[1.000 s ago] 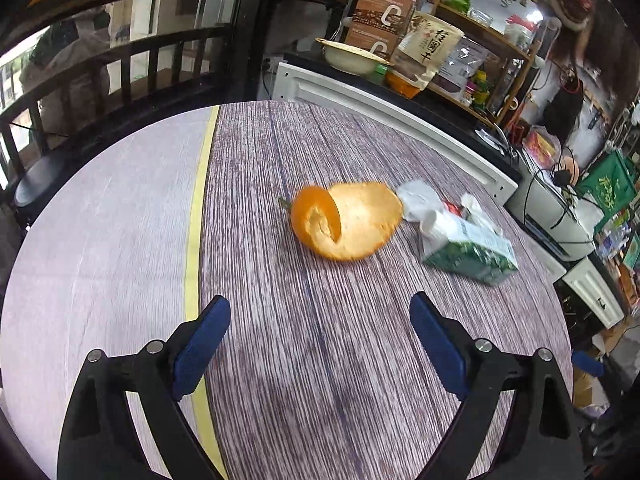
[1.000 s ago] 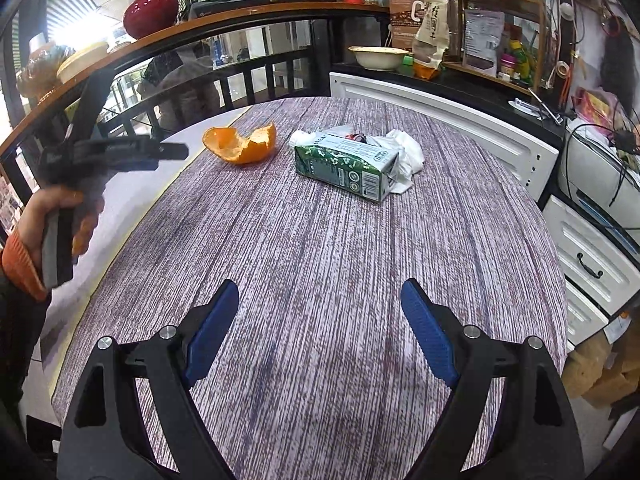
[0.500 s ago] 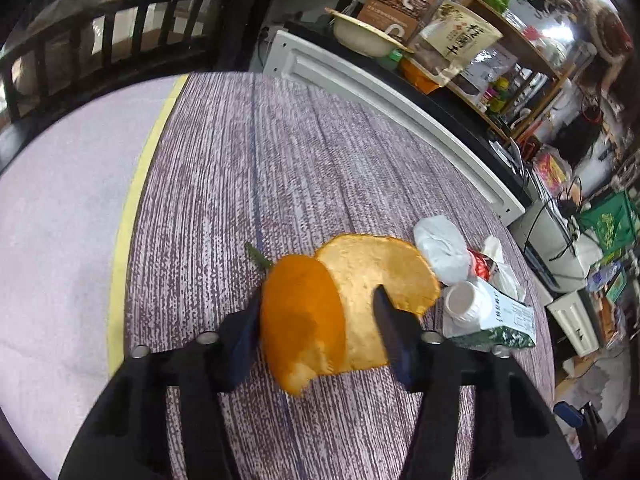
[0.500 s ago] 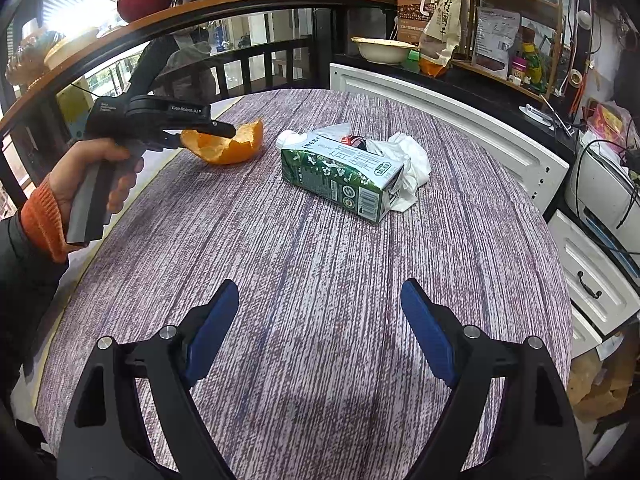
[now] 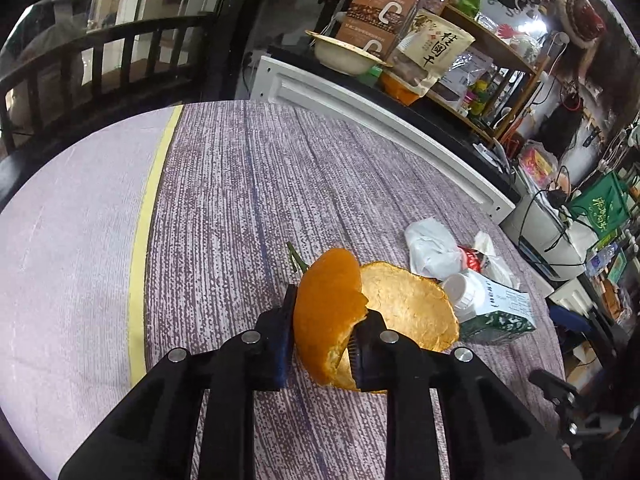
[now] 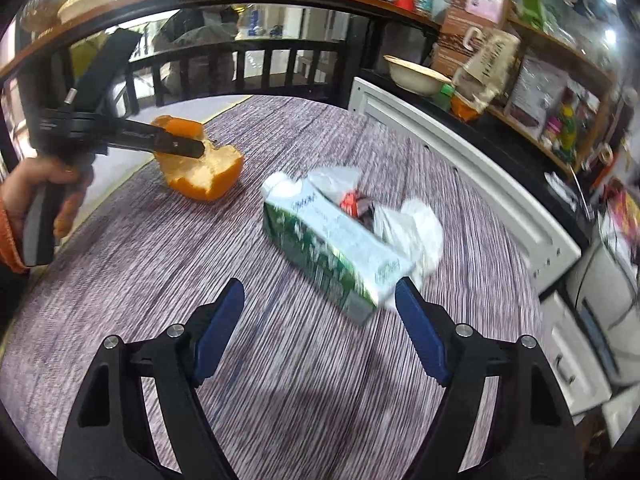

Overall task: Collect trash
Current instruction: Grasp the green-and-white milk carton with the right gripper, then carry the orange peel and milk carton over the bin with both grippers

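1. Left gripper (image 5: 322,334): jaws closing on the upright flap of the orange peel (image 5: 332,316), with the pads against both faces of it. The rest of the peel rests on the table (image 5: 224,184).
2. Right gripper (image 6: 320,328): jaws wide and closing slightly, with nothing between them. It points at the near end of the green-and-white carton (image 6: 332,248), which lies on its side just ahead.
3. Step in hand, by judgement: first pickup of the collection. The peel is being gripped but is not yet lifted, and the carton is being approached.
4. Next move, by judgement: the left needs a firm pinch before raising, since thin rind may tear or slip. The right must straddle the carton's width and close squarely on its flat sides.
5. Materials: the peel is a curled shell, glossy orange outside and pale pith within. The carton is a printed paperboard box with a white screw cap (image 5: 460,290). Crumpled white tissue (image 6: 416,224) and a red wrapper (image 6: 350,202) lie against it. The tabletop shows a streaked purple-grey woven pattern.
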Action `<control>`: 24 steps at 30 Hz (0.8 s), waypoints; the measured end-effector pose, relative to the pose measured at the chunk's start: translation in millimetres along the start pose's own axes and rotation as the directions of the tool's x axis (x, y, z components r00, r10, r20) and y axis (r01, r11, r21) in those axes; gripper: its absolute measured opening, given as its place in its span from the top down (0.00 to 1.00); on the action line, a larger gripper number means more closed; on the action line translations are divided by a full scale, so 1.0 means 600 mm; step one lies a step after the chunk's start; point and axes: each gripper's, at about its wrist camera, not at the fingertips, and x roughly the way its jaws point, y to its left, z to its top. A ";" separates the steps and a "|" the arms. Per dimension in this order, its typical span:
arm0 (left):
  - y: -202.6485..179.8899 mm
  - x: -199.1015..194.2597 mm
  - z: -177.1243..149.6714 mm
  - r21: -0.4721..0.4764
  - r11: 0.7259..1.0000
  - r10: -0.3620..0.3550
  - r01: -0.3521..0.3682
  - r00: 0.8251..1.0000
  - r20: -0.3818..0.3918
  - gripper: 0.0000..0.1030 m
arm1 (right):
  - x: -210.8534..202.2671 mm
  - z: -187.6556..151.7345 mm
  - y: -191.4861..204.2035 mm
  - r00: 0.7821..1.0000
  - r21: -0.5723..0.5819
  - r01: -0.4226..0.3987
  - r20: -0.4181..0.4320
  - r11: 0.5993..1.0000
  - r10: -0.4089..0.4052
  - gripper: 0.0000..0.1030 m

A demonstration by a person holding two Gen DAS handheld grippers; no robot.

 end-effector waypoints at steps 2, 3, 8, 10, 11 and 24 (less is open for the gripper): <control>0.005 -0.001 0.001 -0.027 0.999 -0.024 0.024 1.000 -0.002 0.78 | 0.019 0.019 -0.004 1.000 -0.049 -0.026 -0.003 0.998 0.026 0.25; 0.007 -0.001 0.002 -0.029 0.999 -0.020 0.020 1.000 0.001 0.78 | 0.030 0.027 -0.003 1.000 -0.087 -0.030 -0.012 0.996 0.029 0.27; 0.011 0.005 0.002 -0.043 0.999 -0.026 0.026 1.000 -0.008 0.78 | 0.089 0.047 0.006 0.995 -0.264 -0.035 -0.096 0.964 0.010 0.31; 0.011 0.008 0.002 -0.041 0.999 -0.019 0.019 1.000 -0.010 0.78 | 0.107 0.047 0.008 0.992 -0.290 -0.048 -0.126 0.956 0.012 0.36; 0.012 0.008 0.002 -0.042 0.999 -0.017 0.016 1.000 -0.009 0.78 | 0.111 0.046 0.010 0.992 -0.304 -0.050 -0.127 0.951 0.012 0.36; 0.002 0.006 0.005 -0.034 0.999 -0.016 0.016 1.000 0.001 0.78 | 0.049 0.014 0.007 0.993 -0.115 -0.105 -0.062 0.988 0.099 0.51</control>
